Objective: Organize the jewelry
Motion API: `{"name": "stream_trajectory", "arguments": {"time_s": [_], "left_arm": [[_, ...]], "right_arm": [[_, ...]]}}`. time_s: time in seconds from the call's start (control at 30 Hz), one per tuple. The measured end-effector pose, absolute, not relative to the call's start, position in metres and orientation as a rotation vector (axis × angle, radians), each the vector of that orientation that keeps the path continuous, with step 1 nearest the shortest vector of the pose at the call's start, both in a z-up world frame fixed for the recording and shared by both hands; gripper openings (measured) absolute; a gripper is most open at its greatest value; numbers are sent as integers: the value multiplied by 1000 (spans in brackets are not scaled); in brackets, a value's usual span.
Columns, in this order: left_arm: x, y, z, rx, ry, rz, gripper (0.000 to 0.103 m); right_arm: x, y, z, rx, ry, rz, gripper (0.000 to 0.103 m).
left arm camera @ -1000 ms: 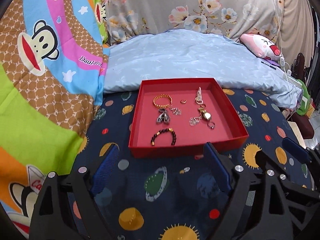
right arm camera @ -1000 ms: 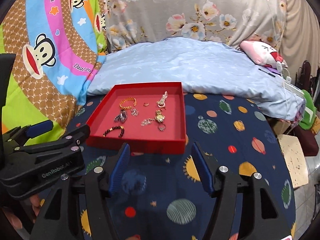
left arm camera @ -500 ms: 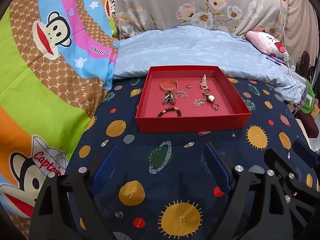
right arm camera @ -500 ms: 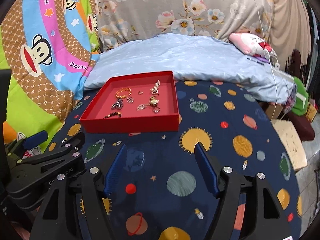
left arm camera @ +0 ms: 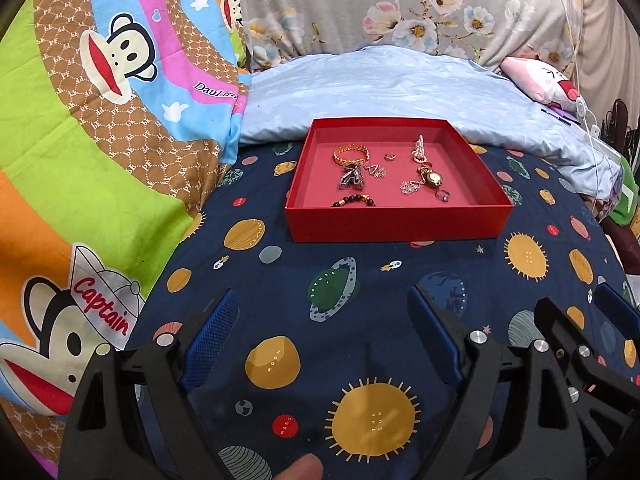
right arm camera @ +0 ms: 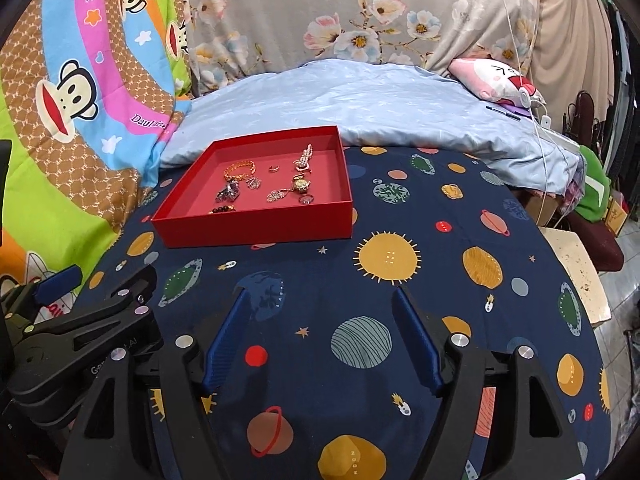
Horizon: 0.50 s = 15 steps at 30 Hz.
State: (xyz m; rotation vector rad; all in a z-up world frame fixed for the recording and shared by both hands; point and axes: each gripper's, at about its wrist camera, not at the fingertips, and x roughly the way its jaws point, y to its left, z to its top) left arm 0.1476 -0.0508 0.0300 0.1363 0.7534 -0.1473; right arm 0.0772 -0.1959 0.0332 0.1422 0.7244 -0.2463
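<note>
Two hand-held grippers over a bed laid with a navy planet-print sheet. The left gripper has its blue-padded jaws spread wide with nothing between them; only the sheet shows in the gap. The right gripper is likewise empty, its jaws well apart and having just been opening a little further. In the left wrist view the right gripper's black frame sits just beside the left one, at the lower right edge; in the right wrist view the left gripper appears at the lower left, one blue pad visible.

Ahead of both tools, well beyond the fingertips, lies a shallow red tray flat on the sheet: straight ahead of the left gripper, ahead and to the left of the right one. Inside it lie a gold bracelet toward the far left, a dark beaded bracelet against the near wall, a dark metallic clip-like piece between them, a small ring near the middle, a pink-white beaded strand at the far right, and a gold watch nearer. The pieces lie apart from the grippers, untouched.

Behind the tray, a pale blue quilt; to the left, a cartoon-monkey blanket; beyond, floral fabric.

A fingertip shows at the bottom edge of the left view.
</note>
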Motion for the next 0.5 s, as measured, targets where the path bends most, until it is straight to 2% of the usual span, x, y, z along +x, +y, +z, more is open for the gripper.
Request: {"name": "stream_trajectory", "arguments": {"time_s": [0.5], "left_arm": [[148, -49, 28, 140, 759, -140, 84]], "right_arm": [[76, -195, 31, 141, 730, -249, 72]]}}
